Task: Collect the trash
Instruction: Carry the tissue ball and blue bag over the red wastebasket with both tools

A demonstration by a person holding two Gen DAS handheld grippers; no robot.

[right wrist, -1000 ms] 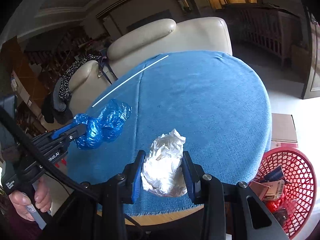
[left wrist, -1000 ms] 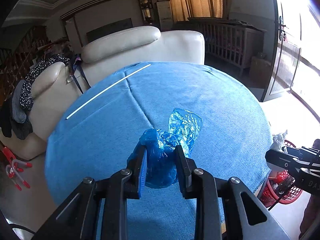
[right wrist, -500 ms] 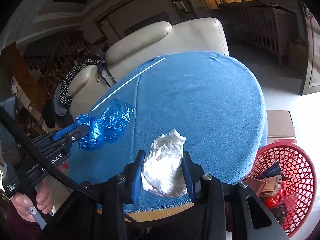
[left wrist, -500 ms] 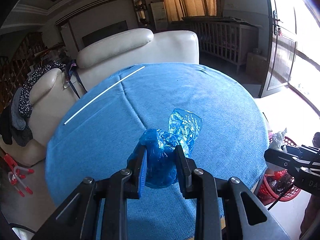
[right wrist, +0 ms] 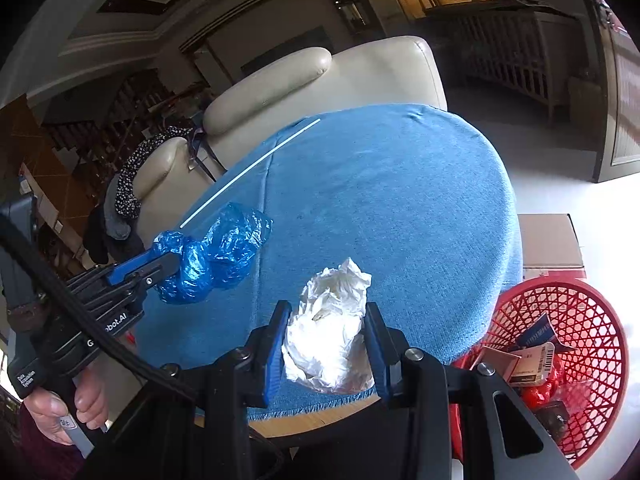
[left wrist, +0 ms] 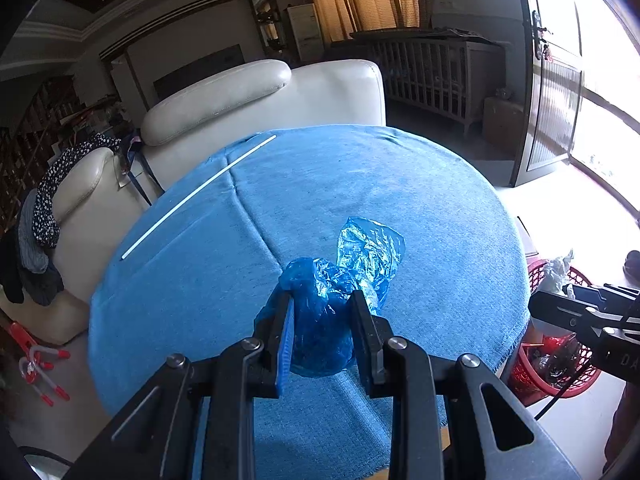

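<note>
My left gripper (left wrist: pixel 323 312) is shut on a crumpled blue plastic bag (left wrist: pixel 344 280) and holds it above the round table with the blue cloth (left wrist: pixel 360 184). The same bag (right wrist: pixel 216 256) and left gripper (right wrist: pixel 168 268) show at the left of the right wrist view. My right gripper (right wrist: pixel 326 340) is shut on a crumpled white paper wad (right wrist: pixel 328 336), held over the table's near edge. A red mesh trash basket (right wrist: pixel 560 320) with boxes and wrappers in it stands on the floor to the right, below the table edge.
A thin white stick (left wrist: pixel 196 192) lies on the cloth at the far left. A cream leather sofa (left wrist: pixel 248 100) stands behind the table, with dark clothes draped on its arm. A cardboard box (right wrist: pixel 548 240) sits on the floor beyond the basket.
Both grippers have lifted and drawn back a little with their trash still held. The red basket shows more fully in the right wrist view.
</note>
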